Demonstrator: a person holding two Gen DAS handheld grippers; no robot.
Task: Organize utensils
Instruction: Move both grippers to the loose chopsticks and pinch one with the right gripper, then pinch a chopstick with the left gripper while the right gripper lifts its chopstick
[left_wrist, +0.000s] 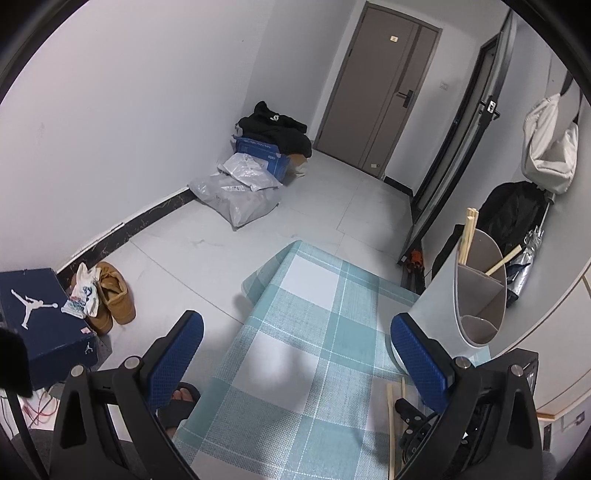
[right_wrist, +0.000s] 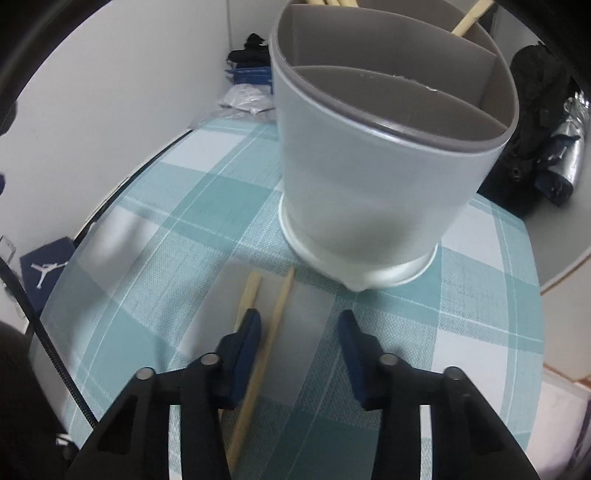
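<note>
Chopsticks (right_wrist: 258, 354) flat on tablecloth (right_wrist: 480, 332); holder (right_wrist: 369, 184) just beyond.

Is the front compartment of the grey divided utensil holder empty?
Yes: the grey divided utensil holder's front compartment shows only bare wall.

Shoebox (left_wrist: 40, 321), tan shoes (left_wrist: 112, 295), door (left_wrist: 384, 88)

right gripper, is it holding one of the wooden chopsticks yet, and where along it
Nothing is held yet. The right gripper stands open over the two pale wooden chopsticks on the checked tablecloth; one lies between its blue pads, unpinched.
</note>
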